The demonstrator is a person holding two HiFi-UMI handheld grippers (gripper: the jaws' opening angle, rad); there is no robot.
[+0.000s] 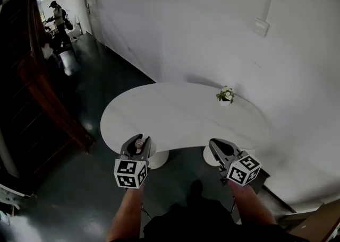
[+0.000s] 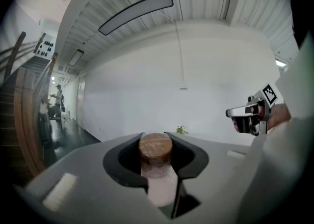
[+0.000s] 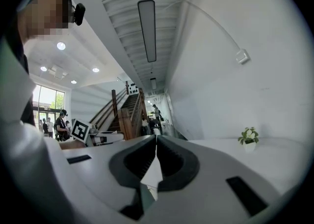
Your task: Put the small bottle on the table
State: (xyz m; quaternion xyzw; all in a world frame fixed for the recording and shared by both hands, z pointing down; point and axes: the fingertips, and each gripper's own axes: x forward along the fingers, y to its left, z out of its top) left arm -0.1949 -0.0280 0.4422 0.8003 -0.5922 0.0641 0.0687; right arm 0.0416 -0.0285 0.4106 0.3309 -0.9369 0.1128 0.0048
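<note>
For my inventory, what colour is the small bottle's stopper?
The stopper is brown, clearest in the left gripper view.

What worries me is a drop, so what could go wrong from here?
The left gripper holds the small bottle right over the near edge of the table; released there, it might fall to the floor. The grip sits high, by the cork stopper, so the bottle could tip when set down.
</note>
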